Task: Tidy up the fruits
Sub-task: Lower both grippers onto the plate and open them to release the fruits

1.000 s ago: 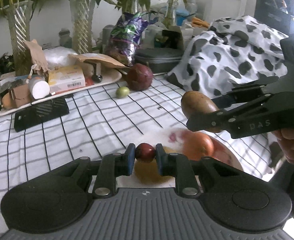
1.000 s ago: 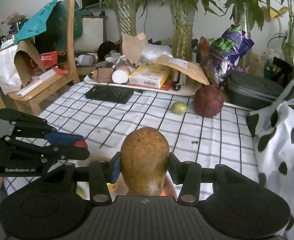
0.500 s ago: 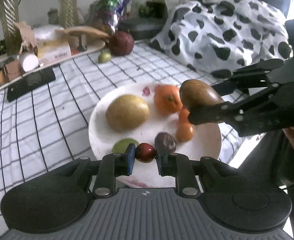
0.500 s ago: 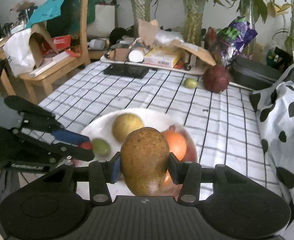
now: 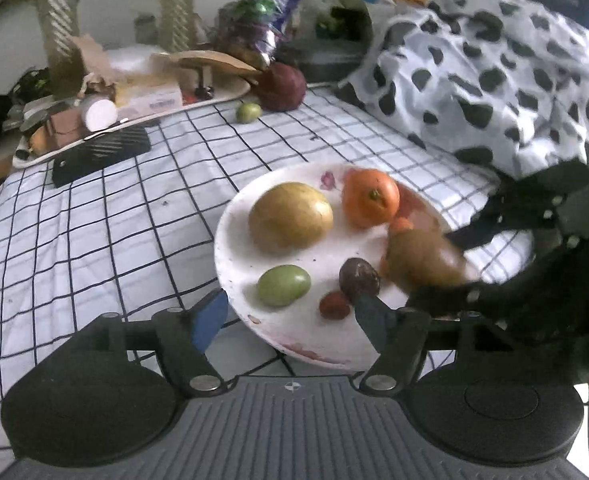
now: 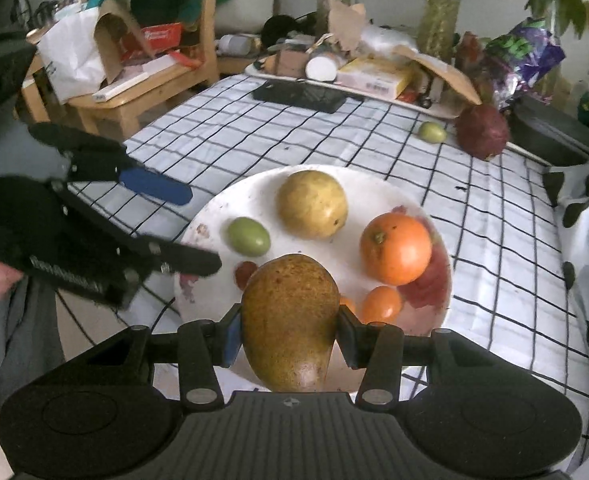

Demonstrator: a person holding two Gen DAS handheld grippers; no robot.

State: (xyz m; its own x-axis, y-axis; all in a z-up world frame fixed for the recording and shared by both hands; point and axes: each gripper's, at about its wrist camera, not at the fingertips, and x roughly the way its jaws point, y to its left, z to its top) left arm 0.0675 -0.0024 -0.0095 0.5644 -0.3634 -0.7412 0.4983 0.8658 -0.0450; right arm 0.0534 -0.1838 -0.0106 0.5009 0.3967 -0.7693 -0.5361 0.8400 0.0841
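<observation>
Released from the left gripper (image 5: pixel 290 316), whose jaws have just been opening and now stand spread and empty, the small dark-red round fruit (image 5: pixel 334 305) lies at the near edge of the white round plate (image 5: pixel 230 248). Over that plate's near side the right gripper (image 6: pixel 290 334) pinches the brown-green oval mango (image 6: pixel 290 320); it is best lowered into bare space beside the round orange (image 6: pixel 396 249) before being let go.

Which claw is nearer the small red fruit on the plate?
Left. The left claw, jaws just opened, stands right over the small red fruit; the right claw grips the brown fruit beside it.
</observation>
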